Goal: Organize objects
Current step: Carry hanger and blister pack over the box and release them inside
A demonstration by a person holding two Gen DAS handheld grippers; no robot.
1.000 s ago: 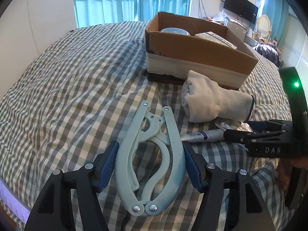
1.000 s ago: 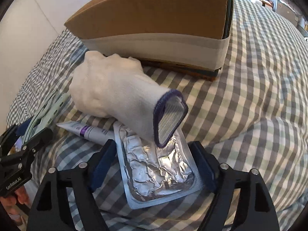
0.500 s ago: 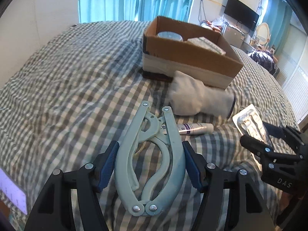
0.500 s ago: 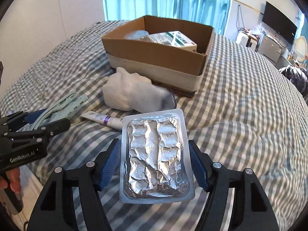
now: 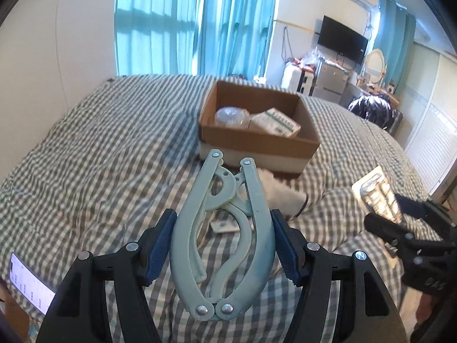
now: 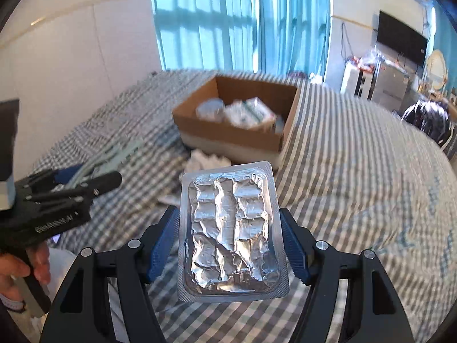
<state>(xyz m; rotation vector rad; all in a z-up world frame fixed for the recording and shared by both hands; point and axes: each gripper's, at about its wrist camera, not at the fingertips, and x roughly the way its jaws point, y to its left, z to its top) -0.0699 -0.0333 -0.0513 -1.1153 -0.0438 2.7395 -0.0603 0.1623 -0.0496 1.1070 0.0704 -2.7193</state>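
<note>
My left gripper [image 5: 222, 245] clamps pale folding hanger [image 5: 225, 243]; right gripper [image 6: 230, 238] clamps foil pill pack [image 6: 232, 228]. Both aloft over bed [image 5: 114, 154]. Carry level to box [image 5: 258, 140], release low inside; glove [image 5: 281, 188], probably, beside box front edge.

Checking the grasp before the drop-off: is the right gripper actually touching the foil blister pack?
Touching. The right wrist view shows the right gripper with both blue pads pressed on the long edges of the blister pack, held above the bed.
</note>
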